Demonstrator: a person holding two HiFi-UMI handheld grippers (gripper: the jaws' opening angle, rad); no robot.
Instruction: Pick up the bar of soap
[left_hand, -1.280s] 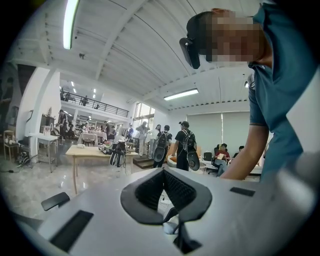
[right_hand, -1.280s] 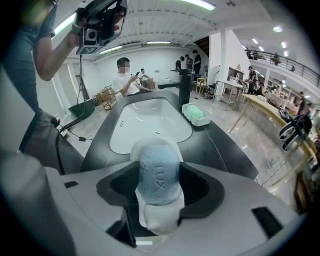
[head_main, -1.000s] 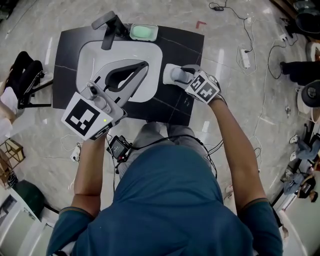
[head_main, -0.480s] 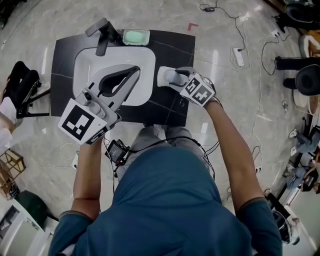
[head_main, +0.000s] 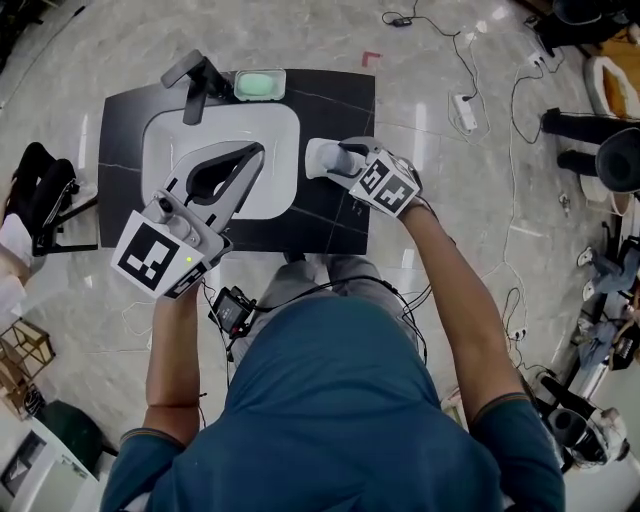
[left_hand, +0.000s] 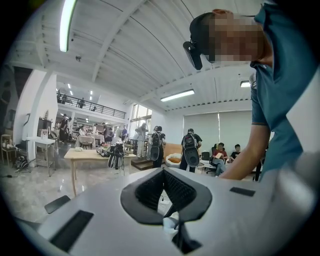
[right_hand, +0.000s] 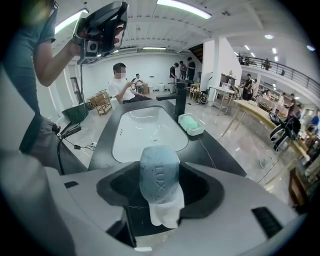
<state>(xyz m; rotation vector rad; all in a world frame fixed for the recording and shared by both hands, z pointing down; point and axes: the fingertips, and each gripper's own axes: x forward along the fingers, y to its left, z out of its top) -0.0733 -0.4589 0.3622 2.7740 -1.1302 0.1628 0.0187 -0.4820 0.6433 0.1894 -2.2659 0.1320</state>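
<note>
Where the right gripper (right_hand: 160, 202) clamps, soap (right_hand: 159, 175) stands upright.

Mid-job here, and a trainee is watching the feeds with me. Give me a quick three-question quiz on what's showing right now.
1. True or false: the right hand-held gripper is shut on a blue-grey bar of soap.
2. Where is the dish that holds the green bar? A: in the basin. B: on the black counter, beside the tap. C: on the floor.
3. Fill the gap: the left hand-held gripper has its jaws ____, with nothing between them.
Key: 1 true; 2 B; 3 together.
</note>
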